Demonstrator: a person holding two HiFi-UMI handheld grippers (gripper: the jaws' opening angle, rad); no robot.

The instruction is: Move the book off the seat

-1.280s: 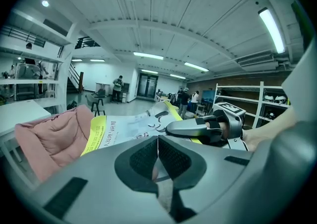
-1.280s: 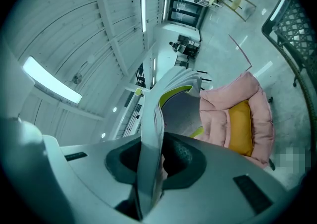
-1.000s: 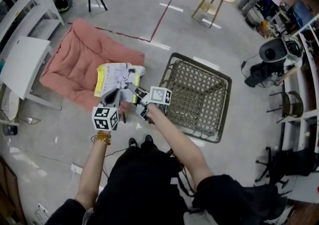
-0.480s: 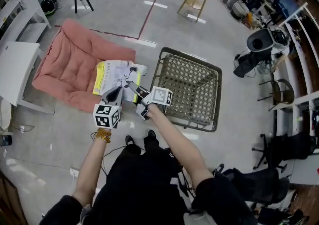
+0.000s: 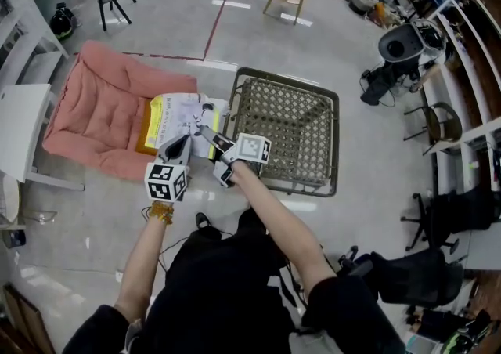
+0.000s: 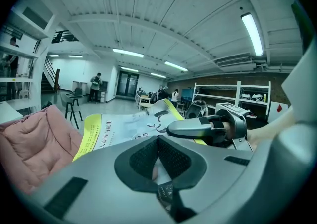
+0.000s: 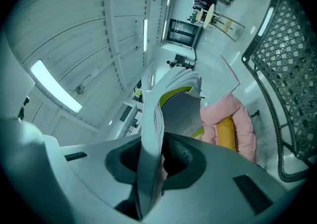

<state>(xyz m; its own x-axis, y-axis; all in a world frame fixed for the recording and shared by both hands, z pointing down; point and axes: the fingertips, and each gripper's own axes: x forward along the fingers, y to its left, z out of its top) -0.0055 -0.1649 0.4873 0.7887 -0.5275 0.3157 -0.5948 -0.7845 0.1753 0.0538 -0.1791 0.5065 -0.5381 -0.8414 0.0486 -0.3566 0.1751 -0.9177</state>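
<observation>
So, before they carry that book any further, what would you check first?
1. Right hand-held gripper clamped on the book: ok, a bundle of pages sits between its jaws.
2. Left hand-held gripper gripping too: ok, its jaws look pinched on a thin page edge.
3. Book clear of the wicker seat: ok, the head view shows it beside the frame, over the pink cushion edge.
4. Cushion free as a landing spot: not ok, a yellow item already lies there.
5. Pages secure against flopping: cannot tell.
</observation>
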